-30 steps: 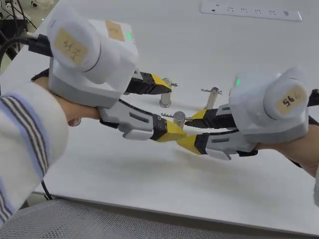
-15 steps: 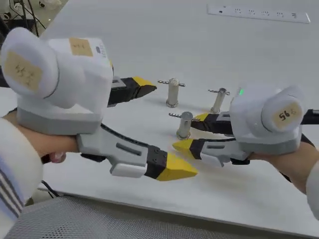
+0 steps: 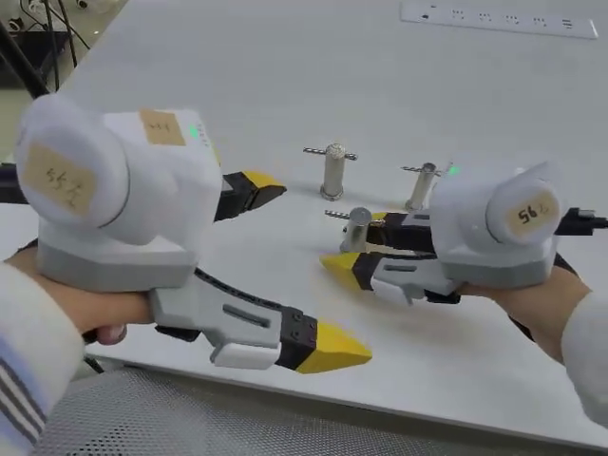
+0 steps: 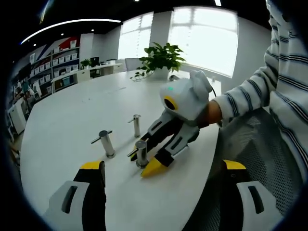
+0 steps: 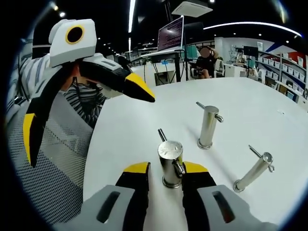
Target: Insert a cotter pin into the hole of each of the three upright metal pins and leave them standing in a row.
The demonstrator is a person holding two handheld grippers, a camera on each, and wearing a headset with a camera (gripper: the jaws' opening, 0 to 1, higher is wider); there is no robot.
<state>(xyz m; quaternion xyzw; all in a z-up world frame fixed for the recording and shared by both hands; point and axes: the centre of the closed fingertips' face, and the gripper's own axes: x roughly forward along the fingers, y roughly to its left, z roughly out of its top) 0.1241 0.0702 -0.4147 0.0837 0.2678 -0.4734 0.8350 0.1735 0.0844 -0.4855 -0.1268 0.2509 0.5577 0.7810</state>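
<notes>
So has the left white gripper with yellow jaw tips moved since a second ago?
Yes. The left gripper has drawn back, away from the nearest upright silver metal pin.

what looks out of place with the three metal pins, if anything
The near metal pin sits forward of the back-left pin and back-right pin, so the three form a triangle, not a row. It stands between the jaws of the right gripper. All three carry cotter pins; none has toppled.

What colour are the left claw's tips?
Yellow; the left claw shows it best in the head view.
</notes>
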